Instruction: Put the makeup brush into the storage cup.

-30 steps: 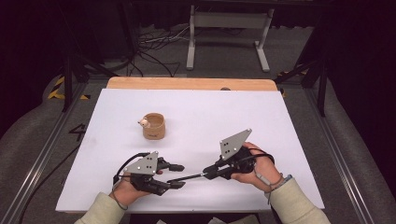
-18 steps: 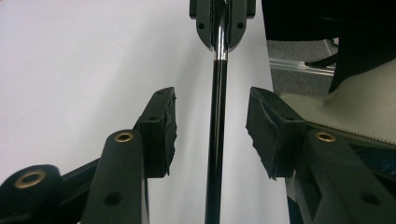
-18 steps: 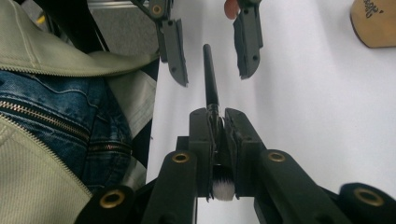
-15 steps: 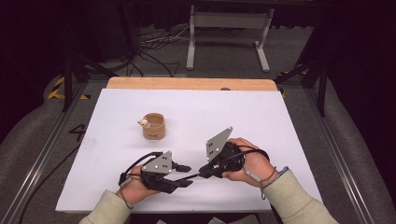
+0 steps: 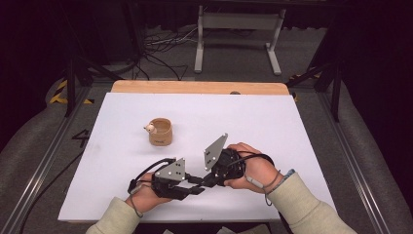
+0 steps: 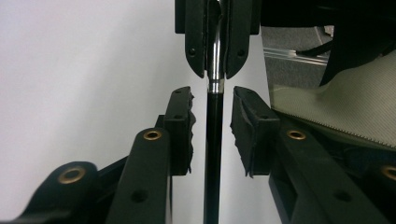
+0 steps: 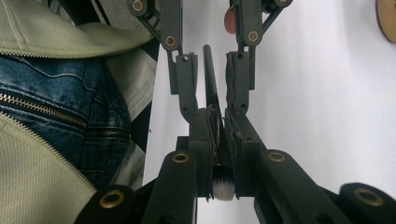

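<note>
Brush (image 5: 199, 178), a slim make-up type with black handle, metal ferrule and pale bristle tuft, lies level between the two tools just above the near part of the white bench (image 5: 292, 126).

High view: the left tool (image 5: 195, 187) and right tool (image 5: 208, 179) meet nose to nose; a small wooden cup (image 5: 160, 131) with a pale object at its rim stands well apart, farther up the bench. The brush itself is nearly lost against the black jaws.

Left gripper view: the handle (image 6: 214, 154) runs between the left tool's pads (image 6: 183, 126), which have just been closing yet stand clear of it on both sides. Beyond, the right tool (image 6: 215, 56) is clamped on the ferrule.

Right gripper view: the right tool (image 7: 218, 128) is closed on the ferrule, the bristles (image 7: 222, 185) poking back toward the camera.

Judgement: light, stiff and smooth, so liable to pivot in a single grip; best taken mid-handle, never on the soft tuft. The handle's far end is cut off.
</note>
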The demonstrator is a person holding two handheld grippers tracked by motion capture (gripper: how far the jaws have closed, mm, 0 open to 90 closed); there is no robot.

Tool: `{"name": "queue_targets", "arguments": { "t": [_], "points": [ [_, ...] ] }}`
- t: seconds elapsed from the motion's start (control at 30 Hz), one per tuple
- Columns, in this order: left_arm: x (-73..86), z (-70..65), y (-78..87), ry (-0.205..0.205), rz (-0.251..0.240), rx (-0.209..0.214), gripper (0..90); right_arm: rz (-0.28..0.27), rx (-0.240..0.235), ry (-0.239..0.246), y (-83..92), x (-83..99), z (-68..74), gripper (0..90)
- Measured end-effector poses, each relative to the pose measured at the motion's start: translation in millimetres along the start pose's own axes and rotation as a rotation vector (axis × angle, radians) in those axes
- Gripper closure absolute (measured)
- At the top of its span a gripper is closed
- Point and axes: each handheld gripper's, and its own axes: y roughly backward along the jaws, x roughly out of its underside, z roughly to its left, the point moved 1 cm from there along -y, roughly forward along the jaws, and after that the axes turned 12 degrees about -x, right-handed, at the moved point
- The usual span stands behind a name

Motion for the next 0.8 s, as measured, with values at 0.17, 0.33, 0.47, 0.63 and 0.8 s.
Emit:
{"name": "queue_targets", "arguments": {
  "t": [0.17,0.33,0.47,0.63,0.8],
  "points": [
    [1.6,-0.6,-1.3,-0.018,0.025,0.017,78.3,0.017,-0.002,0.005,-2.6,-3.1,-0.4,82.3],
    [2.2,-0.7,-2.6,-0.022,0.039,0.024,82.4,0.016,-0.013,0.009,-4.4,-3.4,-0.8,82.3],
    [2.2,-0.8,-2.6,-0.024,0.046,0.021,83.0,-0.001,-0.019,0.001,-5.0,-3.2,-0.8,82.3],
    [3.0,0.8,-0.9,-0.022,0.032,0.023,83.5,-0.038,-0.021,0.009,-3.6,-0.2,-1.7,82.0],
    [3.0,1.3,1.4,-0.022,0.021,0.021,83.5,-0.084,-0.004,0.019,-1.8,1.9,-0.6,77.2]
  ]
}}
